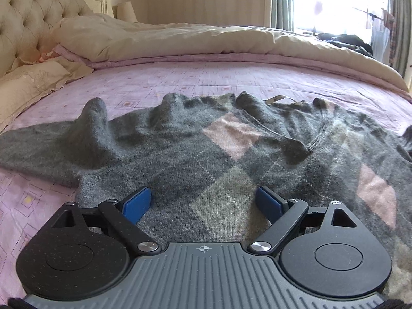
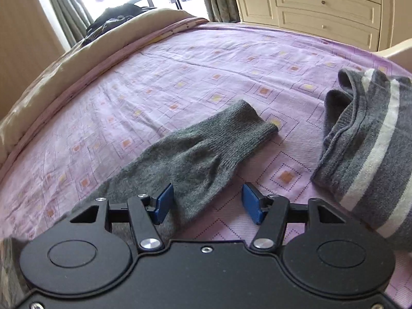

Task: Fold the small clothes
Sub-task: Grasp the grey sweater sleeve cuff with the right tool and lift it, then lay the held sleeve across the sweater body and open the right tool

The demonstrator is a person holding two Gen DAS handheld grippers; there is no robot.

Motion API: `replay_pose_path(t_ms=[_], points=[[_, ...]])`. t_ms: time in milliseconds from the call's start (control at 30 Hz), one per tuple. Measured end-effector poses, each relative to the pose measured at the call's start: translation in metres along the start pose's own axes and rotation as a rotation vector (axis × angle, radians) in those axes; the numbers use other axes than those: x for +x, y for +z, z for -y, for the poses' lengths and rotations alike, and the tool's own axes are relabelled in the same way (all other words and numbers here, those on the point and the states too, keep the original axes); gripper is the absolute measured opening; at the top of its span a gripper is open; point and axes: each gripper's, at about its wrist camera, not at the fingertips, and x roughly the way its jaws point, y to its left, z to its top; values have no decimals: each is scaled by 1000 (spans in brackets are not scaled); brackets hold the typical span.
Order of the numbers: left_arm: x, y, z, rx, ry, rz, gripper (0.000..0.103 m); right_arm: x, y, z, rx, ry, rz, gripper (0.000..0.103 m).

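A small grey argyle sweater [image 1: 206, 154] with pink diamonds lies rumpled on the purple bedspread [image 1: 180, 77]. Its left sleeve [image 1: 38, 152] stretches left. My left gripper [image 1: 203, 200] is open, jaws wide, just above the sweater's lower body. In the right wrist view the sweater's other grey sleeve [image 2: 195, 152] lies flat, cuff pointing away. My right gripper [image 2: 206, 200] is open over that sleeve's near part, holding nothing.
A grey garment with white stripes [image 2: 365, 141] lies folded at the right. A beige duvet [image 1: 206, 41] is heaped along the far side, pillows [image 1: 31, 82] and a tufted headboard at left. A cream wardrobe [image 2: 322, 2] stands beyond the bed.
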Motion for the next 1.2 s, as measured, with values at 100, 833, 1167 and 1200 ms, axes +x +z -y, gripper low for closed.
replay_pose_path(t_ms=[100,833,1167,1200], points=[[2,0,2,-2,8,-1,94,4,5,2,12,-12,-5,14],[-4,26,-20,-54,-118,-210,92,-190,-16,-244,-521,411,157,9],[-53,38,-80,-110,-170,-180,92,-203,-188,-375,-799,687,11,8],[-54,37,-87,-110,-164,-182,92,-199,-200,-378,-803,698,-9,9]])
